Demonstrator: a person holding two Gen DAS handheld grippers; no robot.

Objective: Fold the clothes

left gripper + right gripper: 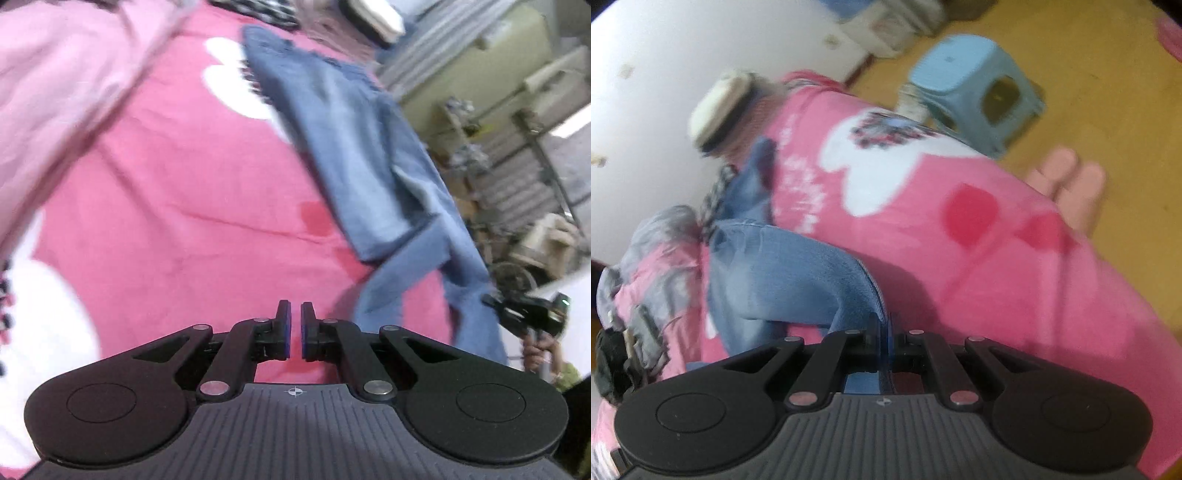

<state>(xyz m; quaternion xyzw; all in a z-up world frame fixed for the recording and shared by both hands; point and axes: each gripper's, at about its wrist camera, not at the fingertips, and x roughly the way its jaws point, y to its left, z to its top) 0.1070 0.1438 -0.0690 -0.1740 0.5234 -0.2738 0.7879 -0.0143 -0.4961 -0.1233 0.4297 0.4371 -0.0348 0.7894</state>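
Note:
A pair of blue jeans [369, 155] lies stretched across a pink blanket [177, 177], running from the far middle toward the right. My left gripper [295, 328] hovers over the blanket left of the jeans, its jaws almost closed with a thin gap and nothing between them. My right gripper [886, 339] is shut on an edge of the jeans [783, 273], lifting the cloth off the blanket [997, 258]. The right gripper also shows in the left wrist view [532, 314] at the jeans' near right end.
A light pink garment [62, 92] lies at the upper left of the blanket. A blue plastic stool [975, 88] stands on the yellow floor past the bed edge. Crumpled pink-and-grey clothes [646, 273] lie to the left. Cluttered shelves [517, 140] are beyond the bed.

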